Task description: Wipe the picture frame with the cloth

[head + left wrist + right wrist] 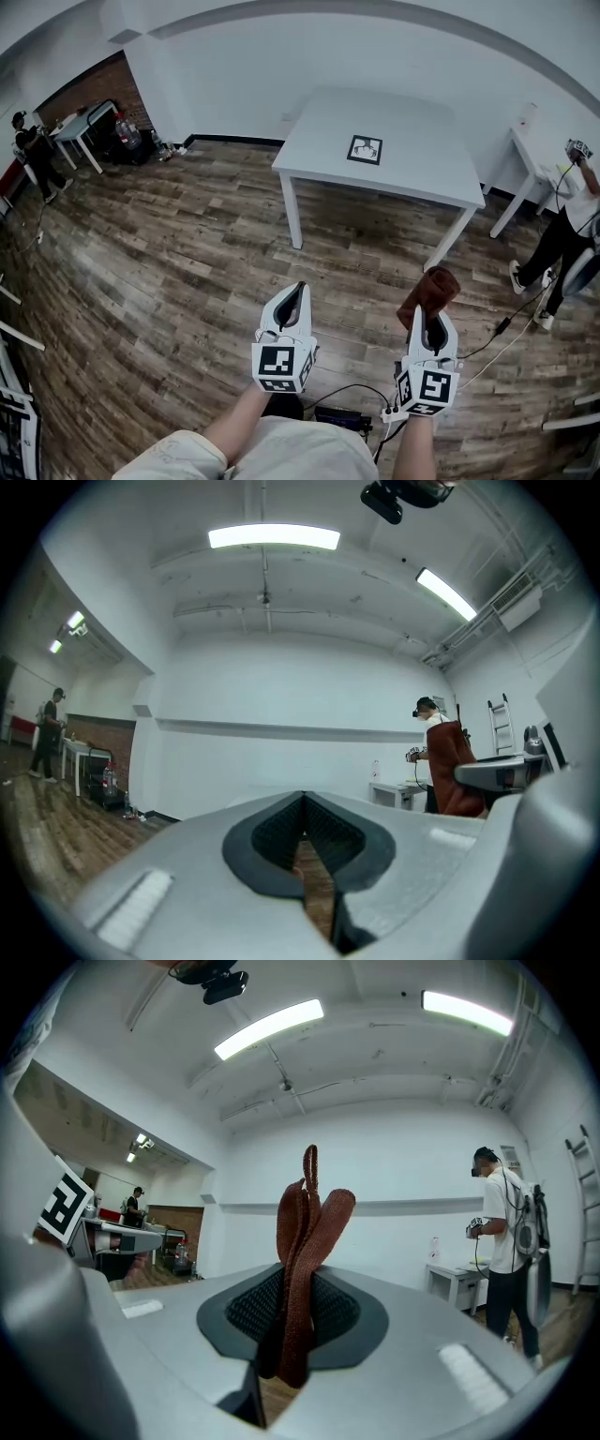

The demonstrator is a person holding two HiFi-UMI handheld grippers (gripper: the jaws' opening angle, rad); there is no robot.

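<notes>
Head view places the picture frame (pixel 365 149) flat on the table (pixel 412 169), well ahead and about midway between the right gripper (pixel 432 317), clamped on the cloth (pixel 429 291), and the left gripper (pixel 296 298), closed and empty.

A wood-plank floor (pixel 169 253) fills most of the frame. A white worktop (pixel 422 164) stands upper centre, near the white wall (pixel 244 84). Upper left are a brick wall (pixel 94 89) and a small table (pixel 82 122). Another table (pixel 530 155) sits at the right edge. Strip lights (pixel 274 538) glow overhead.
</notes>
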